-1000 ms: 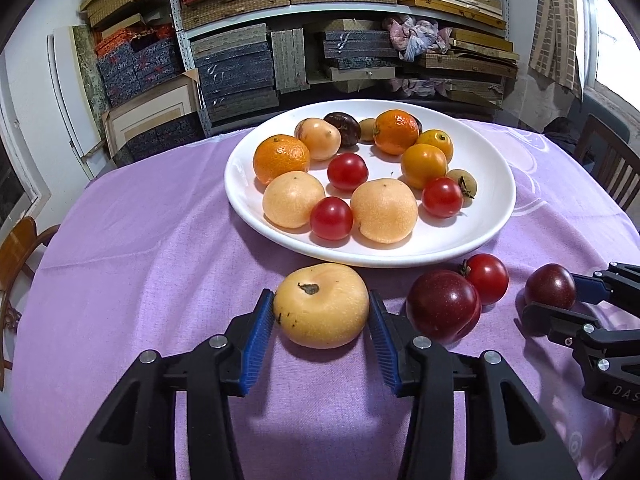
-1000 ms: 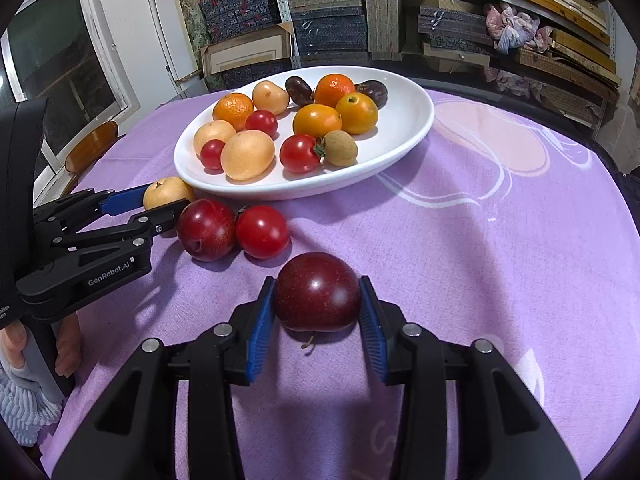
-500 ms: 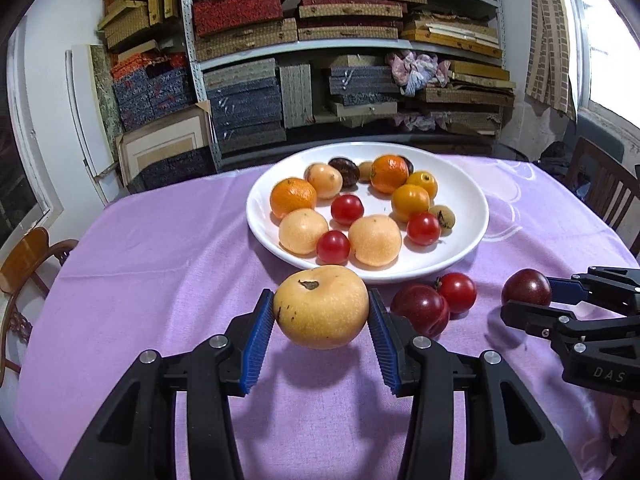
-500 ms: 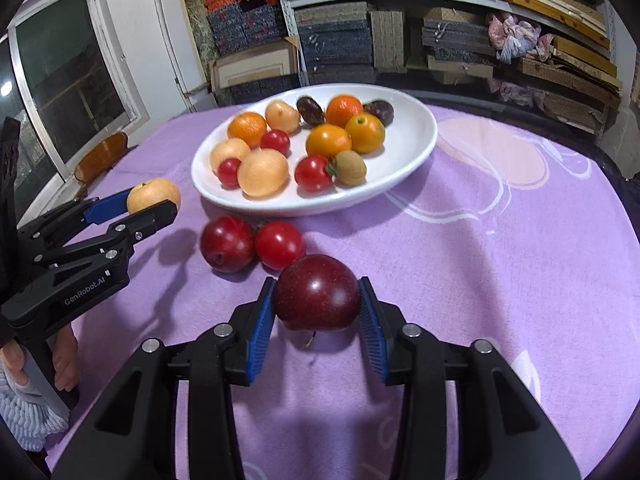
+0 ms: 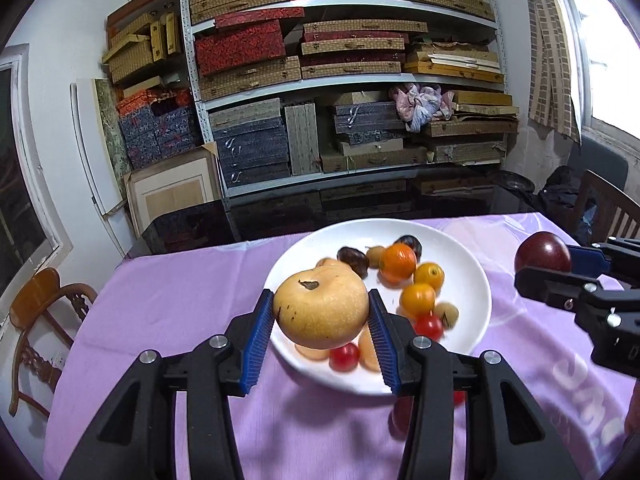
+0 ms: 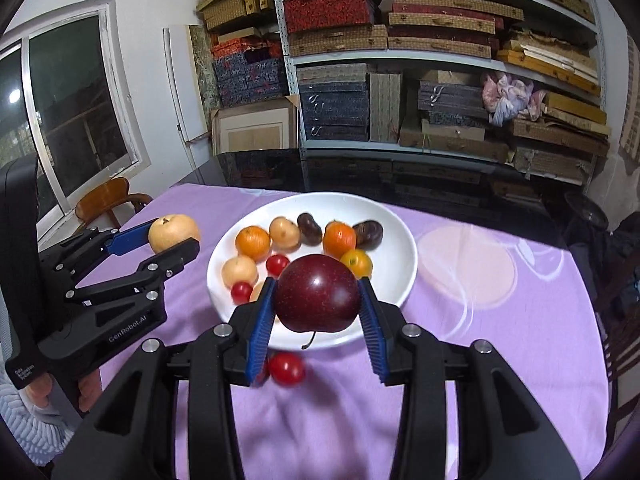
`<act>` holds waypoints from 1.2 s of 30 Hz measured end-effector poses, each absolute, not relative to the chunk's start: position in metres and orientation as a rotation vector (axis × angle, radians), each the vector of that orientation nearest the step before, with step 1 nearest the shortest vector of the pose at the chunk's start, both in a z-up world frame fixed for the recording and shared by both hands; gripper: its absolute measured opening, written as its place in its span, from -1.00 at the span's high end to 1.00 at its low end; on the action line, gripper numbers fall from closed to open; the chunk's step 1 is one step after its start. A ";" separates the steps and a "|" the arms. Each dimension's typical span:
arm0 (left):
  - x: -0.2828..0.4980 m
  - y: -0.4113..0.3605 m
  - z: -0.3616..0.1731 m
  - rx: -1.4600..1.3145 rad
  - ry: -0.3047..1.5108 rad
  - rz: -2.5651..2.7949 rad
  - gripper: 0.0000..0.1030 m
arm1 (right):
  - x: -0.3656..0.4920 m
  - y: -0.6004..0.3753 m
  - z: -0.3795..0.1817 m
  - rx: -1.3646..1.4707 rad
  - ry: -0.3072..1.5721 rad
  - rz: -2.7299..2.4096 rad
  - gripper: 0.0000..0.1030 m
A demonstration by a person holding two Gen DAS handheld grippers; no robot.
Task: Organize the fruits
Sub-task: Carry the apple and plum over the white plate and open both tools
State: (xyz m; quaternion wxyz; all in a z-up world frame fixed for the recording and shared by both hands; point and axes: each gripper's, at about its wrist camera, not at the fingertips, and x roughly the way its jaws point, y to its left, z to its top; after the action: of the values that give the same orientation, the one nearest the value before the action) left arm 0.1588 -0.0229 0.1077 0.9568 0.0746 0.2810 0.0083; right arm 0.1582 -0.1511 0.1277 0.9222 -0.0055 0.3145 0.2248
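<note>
Left gripper (image 5: 320, 318) clamps pear (image 5: 321, 307); right gripper (image 6: 316, 312) clamps plum (image 6: 316, 298); both above plate (image 6: 400, 264)

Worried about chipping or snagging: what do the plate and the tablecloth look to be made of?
Plate: probably glazed ceramic or porcelain, going by its glossy, smooth white surface with soft reflections; melamine cannot be ruled out. Tablecloth: thin woven fabric, lilac with a pale printed pattern, matte, showing soft creases and folds.

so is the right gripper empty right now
No, the right gripper is shut on a dark red plum, held between its blue pads above the near edge of the white plate.
</note>
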 end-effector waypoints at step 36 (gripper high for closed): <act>0.280 -0.030 0.051 0.151 0.724 0.007 -0.06 | 0.259 -0.089 0.049 -0.120 0.774 0.446 0.00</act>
State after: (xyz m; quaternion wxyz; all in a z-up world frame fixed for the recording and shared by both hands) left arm 0.2804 -0.0303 0.0507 0.9324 0.0738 0.3539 0.0034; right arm 0.2588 -0.0891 0.0487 0.9002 -0.0581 0.3739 0.2155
